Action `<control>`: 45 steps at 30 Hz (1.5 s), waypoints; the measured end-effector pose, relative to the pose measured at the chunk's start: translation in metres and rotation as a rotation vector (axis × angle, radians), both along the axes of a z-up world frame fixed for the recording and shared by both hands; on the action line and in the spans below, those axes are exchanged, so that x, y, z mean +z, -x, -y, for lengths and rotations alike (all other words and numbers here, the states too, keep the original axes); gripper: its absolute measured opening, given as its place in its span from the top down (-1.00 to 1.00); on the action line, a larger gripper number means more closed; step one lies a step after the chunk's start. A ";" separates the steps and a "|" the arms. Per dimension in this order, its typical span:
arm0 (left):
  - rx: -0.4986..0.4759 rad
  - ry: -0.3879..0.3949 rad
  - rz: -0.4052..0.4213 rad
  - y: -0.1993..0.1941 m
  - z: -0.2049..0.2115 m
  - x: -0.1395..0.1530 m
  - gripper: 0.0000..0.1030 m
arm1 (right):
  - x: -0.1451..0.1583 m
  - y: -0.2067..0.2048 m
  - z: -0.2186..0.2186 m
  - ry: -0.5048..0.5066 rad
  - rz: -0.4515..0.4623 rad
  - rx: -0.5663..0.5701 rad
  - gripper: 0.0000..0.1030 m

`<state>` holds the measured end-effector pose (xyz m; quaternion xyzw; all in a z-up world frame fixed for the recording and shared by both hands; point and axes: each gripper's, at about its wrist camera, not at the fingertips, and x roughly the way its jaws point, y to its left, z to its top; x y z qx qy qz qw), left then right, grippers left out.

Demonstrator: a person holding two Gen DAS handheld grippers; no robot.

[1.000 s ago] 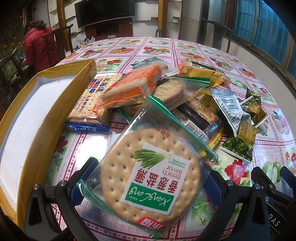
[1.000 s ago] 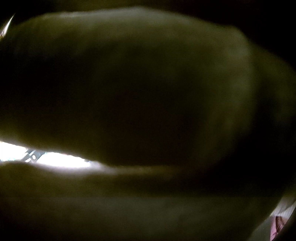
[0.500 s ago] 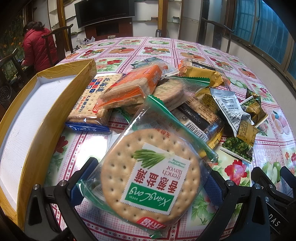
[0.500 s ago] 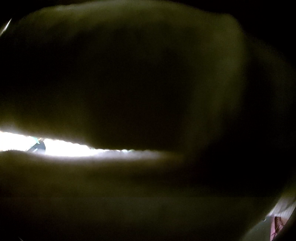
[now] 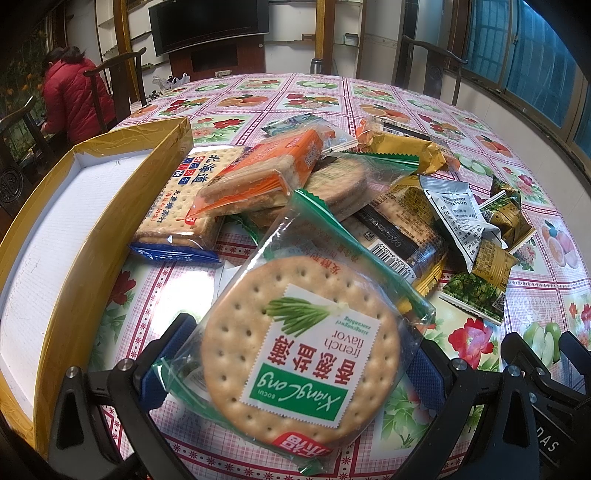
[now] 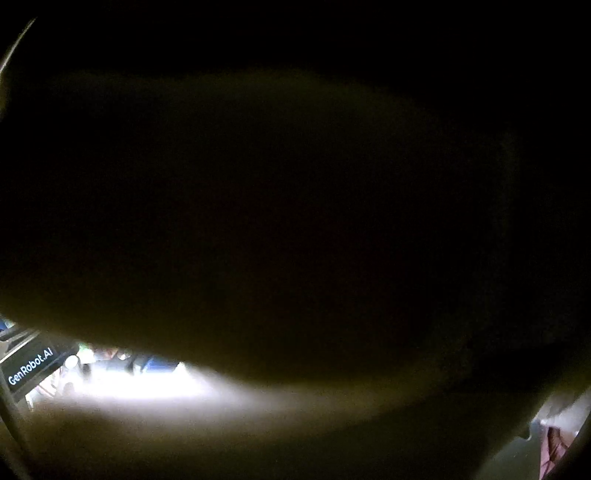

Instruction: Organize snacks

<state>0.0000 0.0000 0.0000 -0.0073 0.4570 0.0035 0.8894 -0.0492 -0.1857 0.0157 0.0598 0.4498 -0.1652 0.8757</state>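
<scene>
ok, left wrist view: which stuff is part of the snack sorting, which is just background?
Job:
round cracker pack, between the left gripper fingers
square cracker pack
orange wafer pack
gold-edged box

Background:
TV
chair
person in red

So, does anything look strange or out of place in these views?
Yes. The right wrist view is almost wholly dark: something blurred covers the lens, so its gripper is unseen. In the left view, snacks lie heaped beside the box.

Floral-cloth table (image 5: 321, 92): snack pile (image 5: 369, 206), prob. cardboard box (image 5: 92, 236).
</scene>
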 end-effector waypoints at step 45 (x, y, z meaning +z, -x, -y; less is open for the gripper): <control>0.094 0.004 0.001 -0.003 0.005 0.000 -0.99 | -0.002 0.001 -0.007 0.003 0.003 0.003 -1.00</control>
